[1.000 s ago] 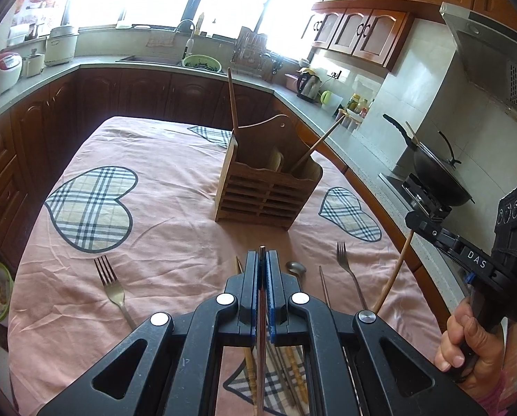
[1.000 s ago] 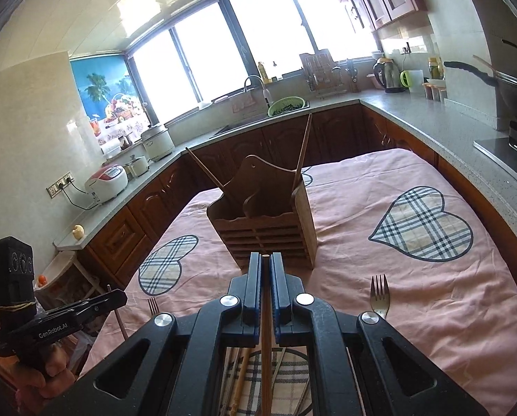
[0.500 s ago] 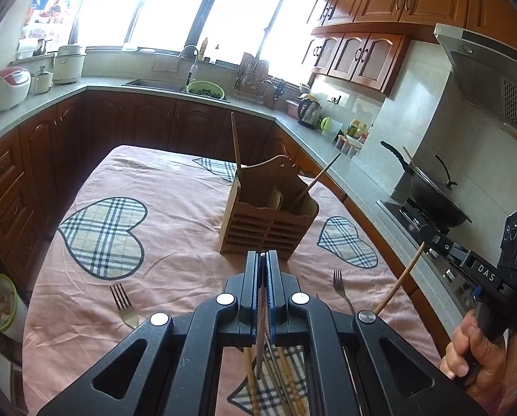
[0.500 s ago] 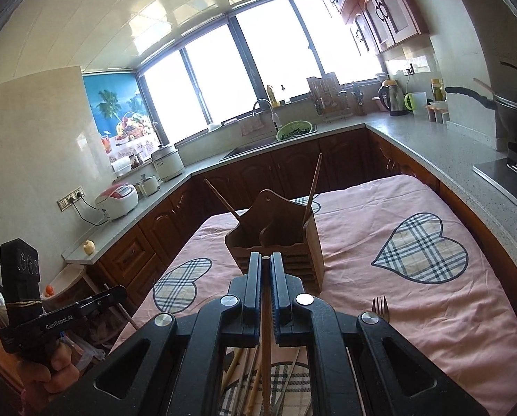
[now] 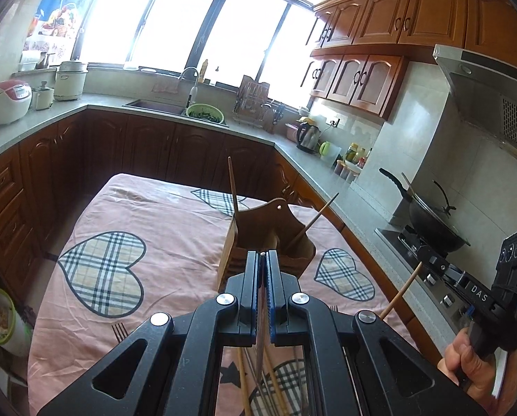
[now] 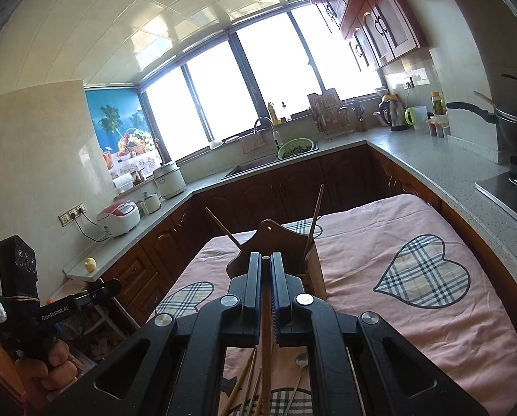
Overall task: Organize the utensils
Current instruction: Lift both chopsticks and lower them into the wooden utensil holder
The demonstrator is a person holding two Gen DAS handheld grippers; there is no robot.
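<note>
A wooden utensil holder (image 5: 258, 228) stands mid-table with two chopsticks sticking out; it also shows in the right wrist view (image 6: 276, 239). My left gripper (image 5: 262, 254) is shut on a dark chopstick (image 5: 260, 343), held above the table in front of the holder. My right gripper (image 6: 266, 258) is shut on a wooden chopstick (image 6: 266, 353), also raised; that chopstick (image 5: 400, 291) shows at the right of the left wrist view. Loose chopsticks (image 5: 244, 381) and a spoon (image 6: 302, 360) lie on the cloth below.
The table has a pink cloth with plaid hearts (image 5: 102, 277). A fork (image 5: 119, 329) lies on it at the left. Counters surround the table, with a wok on a stove (image 5: 428, 222) at right and rice cookers (image 5: 8, 100) at left.
Both grippers have risen and tilted up with their chopsticks; the table and holder sit lower in both views and the loose forks have mostly dropped out of sight.
</note>
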